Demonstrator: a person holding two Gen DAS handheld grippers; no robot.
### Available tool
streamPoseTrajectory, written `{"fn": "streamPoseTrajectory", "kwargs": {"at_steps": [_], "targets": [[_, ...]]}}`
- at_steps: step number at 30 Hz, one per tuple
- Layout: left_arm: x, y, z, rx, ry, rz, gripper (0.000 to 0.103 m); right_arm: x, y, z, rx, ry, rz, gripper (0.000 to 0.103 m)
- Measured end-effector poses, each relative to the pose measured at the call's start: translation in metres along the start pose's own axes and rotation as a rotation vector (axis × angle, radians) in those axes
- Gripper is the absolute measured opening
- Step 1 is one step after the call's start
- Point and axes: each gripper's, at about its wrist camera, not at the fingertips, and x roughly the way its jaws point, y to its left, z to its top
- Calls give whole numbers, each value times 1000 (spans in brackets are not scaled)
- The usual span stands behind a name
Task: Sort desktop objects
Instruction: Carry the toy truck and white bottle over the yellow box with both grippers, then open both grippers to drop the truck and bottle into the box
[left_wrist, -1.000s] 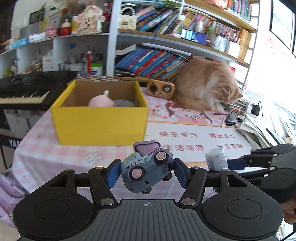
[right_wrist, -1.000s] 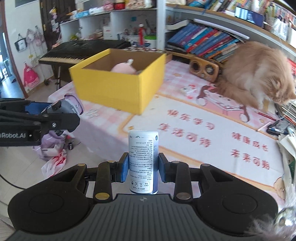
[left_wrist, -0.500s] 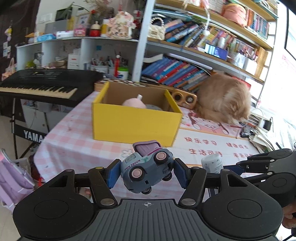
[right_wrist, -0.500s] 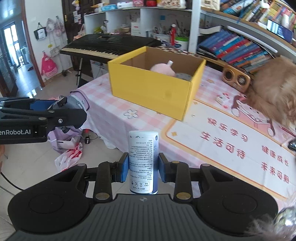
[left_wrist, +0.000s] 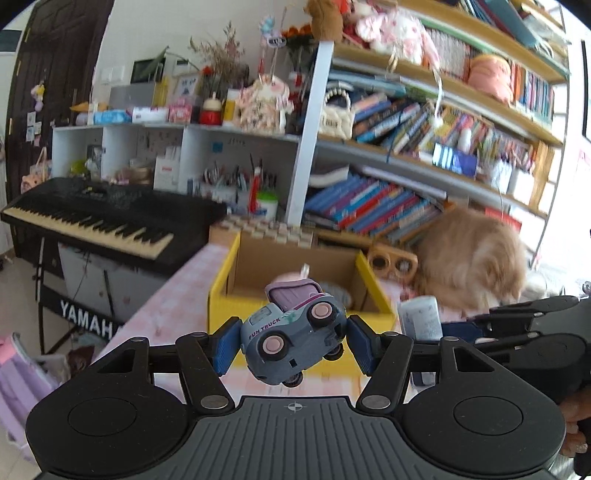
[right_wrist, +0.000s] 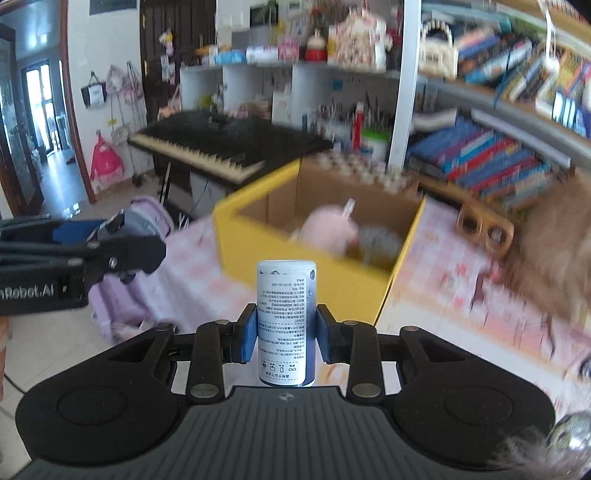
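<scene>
My left gripper (left_wrist: 291, 341) is shut on a grey-blue toy truck (left_wrist: 291, 338) with pink wheels, held in the air before the yellow cardboard box (left_wrist: 221, 306). My right gripper (right_wrist: 286, 334) is shut on a white cylindrical bottle (right_wrist: 286, 321) with printed text, upright, also in front of the box (right_wrist: 314, 273). The box holds a pink plush (right_wrist: 328, 230) and a grey round item (right_wrist: 380, 240). The bottle (left_wrist: 419, 317) and right gripper show at the right of the left wrist view; the left gripper (right_wrist: 110, 240) shows at the left of the right wrist view.
The box stands on a pink checked tablecloth (left_wrist: 173, 306). An orange cat (left_wrist: 472, 266) lies at the back right beside a wooden speaker (left_wrist: 391, 260). A black keyboard piano (left_wrist: 99, 221) stands left of the table; bookshelves (left_wrist: 388, 199) stand behind.
Both grippers have risen and tilted upward, so the box sits lower and closer in both views. Each still holds its object. The right wrist view is blurred from motion.
</scene>
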Motion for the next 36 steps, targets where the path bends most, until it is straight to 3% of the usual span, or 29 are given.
{"fn": "streamPoseTrajectory", "kwargs": {"at_steps": [6, 11, 20, 29, 36], "targets": [[42, -3, 37, -7, -64, 8, 61, 32, -37, 59, -2, -105, 8, 30], [98, -8, 56, 47, -37, 29, 61, 70, -60, 97, -41, -135, 3, 30], [190, -4, 46, 134, 140, 89, 61, 157, -88, 105, -140, 20, 54, 30], [233, -11, 29, 218, 311, 98, 61, 210, -98, 93, -242, 150, 99, 30], [250, -10, 20, 215, 386, 92, 61, 230, -101, 88, -305, 215, 129, 30]]}}
